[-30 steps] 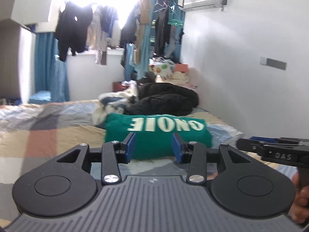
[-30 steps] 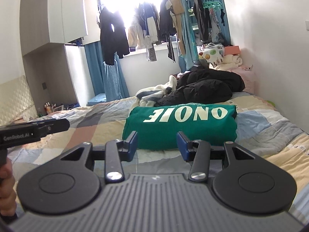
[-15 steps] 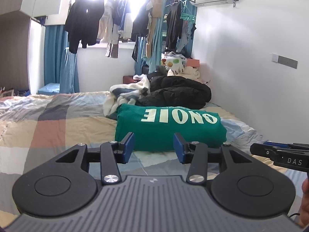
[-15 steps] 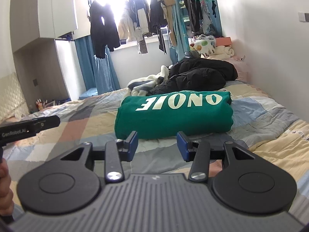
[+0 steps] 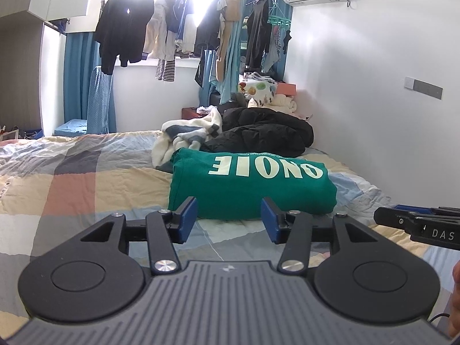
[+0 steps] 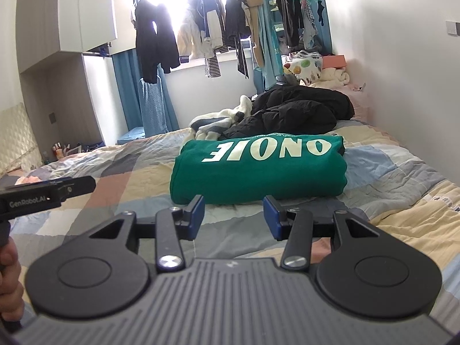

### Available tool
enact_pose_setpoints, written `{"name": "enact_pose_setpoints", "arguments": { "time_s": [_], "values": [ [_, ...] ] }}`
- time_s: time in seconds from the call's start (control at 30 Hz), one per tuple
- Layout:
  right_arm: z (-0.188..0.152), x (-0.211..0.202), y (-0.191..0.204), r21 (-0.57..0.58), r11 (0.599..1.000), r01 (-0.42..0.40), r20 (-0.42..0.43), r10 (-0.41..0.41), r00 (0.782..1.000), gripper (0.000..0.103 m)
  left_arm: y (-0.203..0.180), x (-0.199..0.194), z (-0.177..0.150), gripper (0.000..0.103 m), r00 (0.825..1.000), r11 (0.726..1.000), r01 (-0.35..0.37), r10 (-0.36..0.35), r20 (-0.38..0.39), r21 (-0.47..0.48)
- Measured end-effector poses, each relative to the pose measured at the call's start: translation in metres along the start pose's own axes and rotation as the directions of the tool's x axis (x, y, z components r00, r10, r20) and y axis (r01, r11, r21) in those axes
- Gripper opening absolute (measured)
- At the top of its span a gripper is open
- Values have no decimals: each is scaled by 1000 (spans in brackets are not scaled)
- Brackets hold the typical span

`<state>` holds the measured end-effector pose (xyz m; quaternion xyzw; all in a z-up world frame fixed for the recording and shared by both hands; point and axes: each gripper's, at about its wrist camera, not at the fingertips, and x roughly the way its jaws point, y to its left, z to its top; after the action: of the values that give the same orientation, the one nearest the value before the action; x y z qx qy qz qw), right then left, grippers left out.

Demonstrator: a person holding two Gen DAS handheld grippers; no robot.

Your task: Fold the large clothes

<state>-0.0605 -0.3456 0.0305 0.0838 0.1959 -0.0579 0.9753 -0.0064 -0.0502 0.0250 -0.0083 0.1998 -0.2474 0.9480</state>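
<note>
A green garment with pale upside-down letters lies folded into a thick rectangle on the checked bedspread. It also shows in the right wrist view. My left gripper is open and empty, held just short of the fold's near edge. My right gripper is open and empty, also just short of the near edge. Each gripper shows at the side of the other's view: the right one and the left one.
A black jacket and a white and grey garment lie heaped behind the green fold. Clothes hang on a rail at the window. A white wall runs along the bed's right side.
Both grippers have drawn back from the green fold and risen a little. The fold lies as before. Both stay open.
</note>
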Motion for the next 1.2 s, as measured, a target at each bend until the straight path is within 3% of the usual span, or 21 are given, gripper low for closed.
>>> {"name": "enact_pose_setpoints", "arguments": {
  "time_s": [0.2, 0.43, 0.6, 0.8, 0.87, 0.93, 1.2],
  "values": [
    [0, -3, -1, -12, 1000, 9, 8, -9, 1000, 49, 0, -1, 0, 57, 1000, 1000, 1, -1, 1, -1],
    [2, -5, -2, -28, 999, 36, 14, -35, 999, 49, 2, -1, 0, 87, 1000, 1000, 3, -3, -5, -8],
    [4, -9, -3, -50, 996, 69, 31, -68, 997, 55, 1, 0, -1, 95, 1000, 1000, -3, 3, -7, -2],
    [3, -10, -4, -51, 995, 80, 34, -79, 996, 55, -1, 2, -2, 99, 1000, 1000, -18, 18, -16, 2],
    [2, -9, -5, -44, 995, 85, 31, -83, 996, 61, -2, 3, -2, 100, 1000, 1000, -25, 25, -16, 3],
    [2, -8, -6, -35, 995, 94, 37, -93, 995, 88, -2, 2, -3, 101, 1000, 1000, -26, 26, -14, -1],
    [1, -7, -17, 8, 991, 134, 34, -134, 990, 89, -4, 2, -3, 102, 999, 999, -33, 33, -22, -3]
  ]
}}
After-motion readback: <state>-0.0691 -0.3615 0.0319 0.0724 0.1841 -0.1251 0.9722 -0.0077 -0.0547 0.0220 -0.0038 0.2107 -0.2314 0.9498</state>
